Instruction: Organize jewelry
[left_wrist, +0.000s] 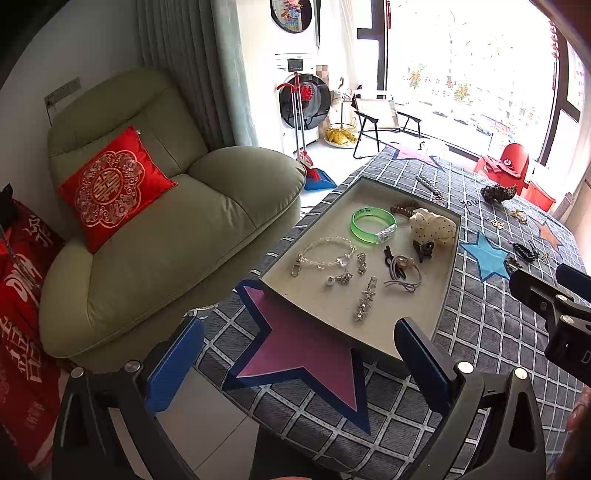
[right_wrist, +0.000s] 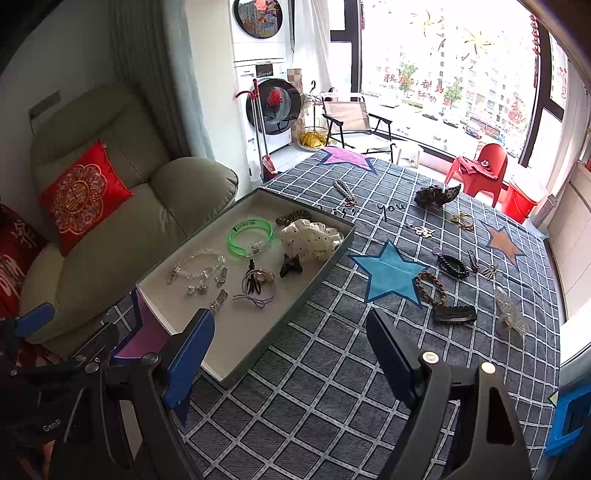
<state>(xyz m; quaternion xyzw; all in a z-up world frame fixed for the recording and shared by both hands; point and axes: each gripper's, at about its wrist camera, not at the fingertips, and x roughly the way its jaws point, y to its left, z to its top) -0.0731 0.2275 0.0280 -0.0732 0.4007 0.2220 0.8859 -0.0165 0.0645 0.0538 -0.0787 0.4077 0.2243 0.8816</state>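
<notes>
Tray: shallow grey rectangular tray with a pale lining (right_wrist: 334, 254), centre-left of the right wrist view, lying on the blue-grey checked star-print cloth (right_wrist: 332, 369); serving as the collecting spot, judging by the pieces gathered inside.
Inside tray: translucent green plastic bangle (right_wrist: 250, 236), clear bead bracelet (right_wrist: 199, 267), cream polka-dot fabric scrunchie (right_wrist: 310, 238), small black bow clip (right_wrist: 290, 266), lilac hair ties (right_wrist: 255, 291); spread apart, none stacked.
Still loose: braided brown-and-gold bracelet (right_wrist: 431, 288) just beside the blue star patch (right_wrist: 391, 273), flat black hair clip (right_wrist: 455, 314) below it, clear plastic claw clip (right_wrist: 511, 312) at right, black coiled hair tie (right_wrist: 453, 266) above; all outside the tray, right half of frame.
Progress: roughly halfway, a judgement from the split between tray and cloth.
Right claw (right_wrist: 291, 354): wide apart, nothing between the blue pads; bottom centre of its own view, tilted down over bare cloth, nearest loose piece the black clip to upper right.
Left claw (left_wrist: 299, 354): wide too, empty; bottom of the left wrist view, angled down over the purple star patch (left_wrist: 306, 354) and the tray's near corner.
Pose: both hanging apart from any piece, side by side.
Likely next: a reach toward the braided bracelet or black clip.
</notes>
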